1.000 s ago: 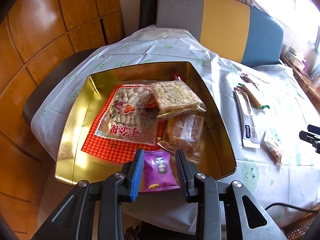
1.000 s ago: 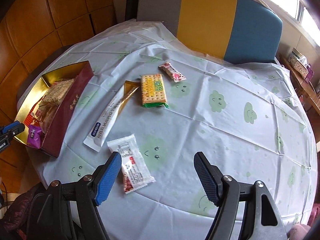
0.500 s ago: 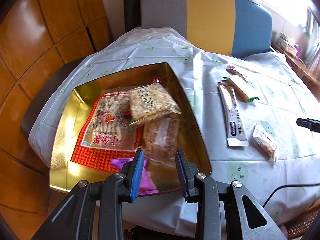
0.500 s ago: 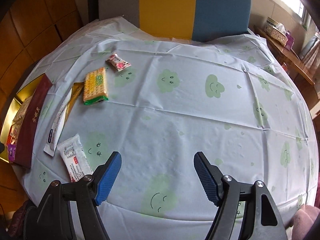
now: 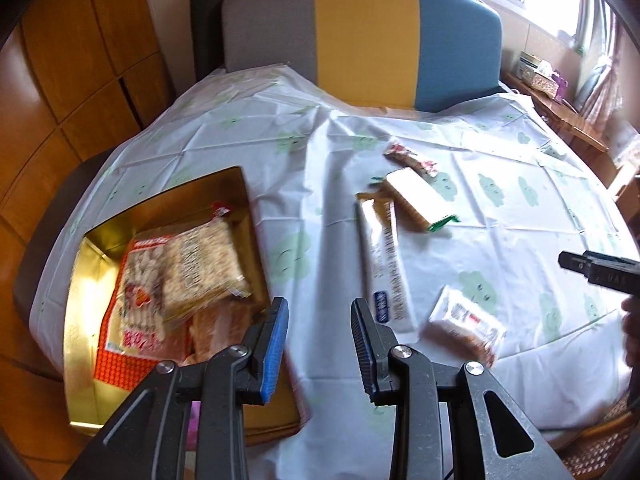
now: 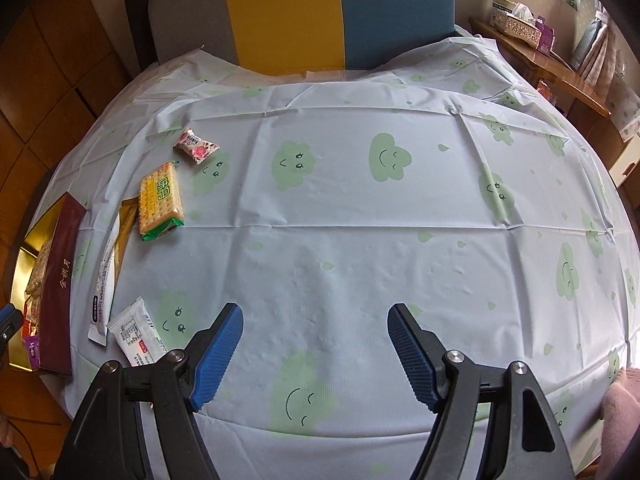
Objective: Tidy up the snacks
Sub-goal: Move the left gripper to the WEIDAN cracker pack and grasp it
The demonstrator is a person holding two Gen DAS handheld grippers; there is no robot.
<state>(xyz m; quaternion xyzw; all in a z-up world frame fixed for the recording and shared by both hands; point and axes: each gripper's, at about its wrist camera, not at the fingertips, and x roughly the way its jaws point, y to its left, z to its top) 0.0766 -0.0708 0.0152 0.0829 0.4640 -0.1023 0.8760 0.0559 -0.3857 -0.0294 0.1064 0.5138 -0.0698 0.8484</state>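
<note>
A gold tin point(image 5: 80, 280) with a maroon outer wall point(image 6: 60, 280) sits at the table's left edge and holds several snack bags. A purple packet point(image 6: 32, 350) lies in its near corner. My left gripper point(image 5: 319, 308) hangs open and empty over the tin's right wall. On the cloth to its right lie a long white stick pack point(image 5: 384, 272), a yellow cracker pack point(image 5: 416, 200), a pink candy point(image 5: 412, 158) and a small white packet point(image 5: 464, 324). My right gripper point(image 6: 315, 314) is wide open over bare cloth, with the white packet point(image 6: 138, 336) to its left.
The round table wears a pale cloth point(image 6: 360, 240) with green cloud faces. A grey, yellow and blue chair back point(image 5: 360, 36) stands at the far side. Wooden panels point(image 5: 80, 60) line the left, and a wooden shelf point(image 6: 560, 60) with boxes is at the far right.
My left gripper swung right, from above the tin's inside to its right wall; the purple packet stays in the tin. My right gripper moved right, off the white packet to bare cloth.
</note>
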